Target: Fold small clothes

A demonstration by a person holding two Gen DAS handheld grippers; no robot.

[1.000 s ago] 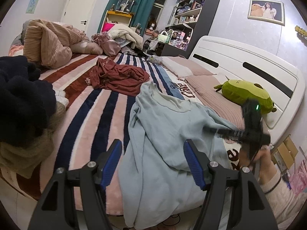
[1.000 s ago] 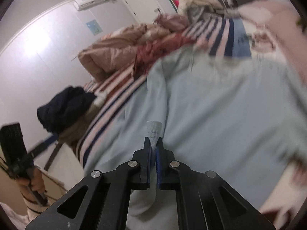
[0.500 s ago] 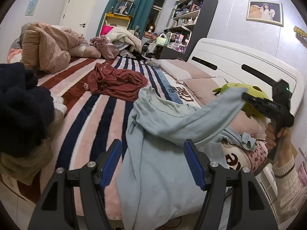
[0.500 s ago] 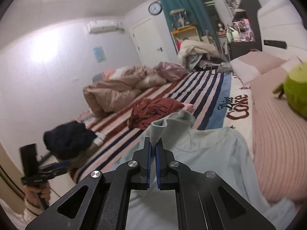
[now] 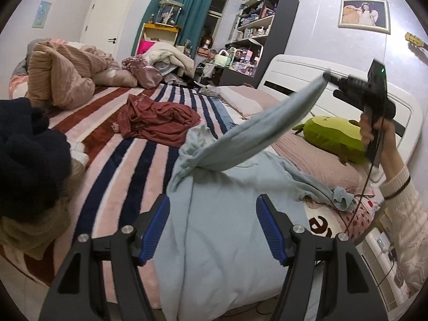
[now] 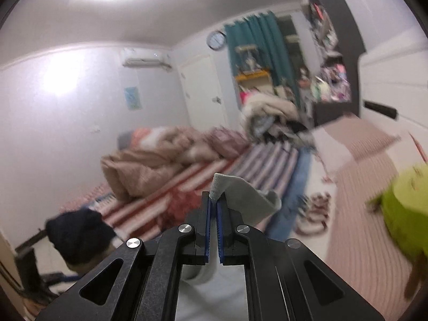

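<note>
Sleeve (image 5: 270,131) of my pale blue shirt (image 5: 227,240) stretches up from the striped bed (image 5: 112,176) to my right gripper (image 5: 330,76), while my left gripper (image 5: 212,230) hangs released above the shirt's body. Right view, blurred: my right gripper (image 6: 213,200) is clenched on the sleeve's cuff (image 6: 218,186), raised over the bed.

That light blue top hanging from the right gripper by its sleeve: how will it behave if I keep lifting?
Probably floppy: the sleeve sags between the right gripper and the bed. It looks light, yet the light blue top may drag, since most of it lies flat. The cuff could slip; only its edge is pinched.
</note>
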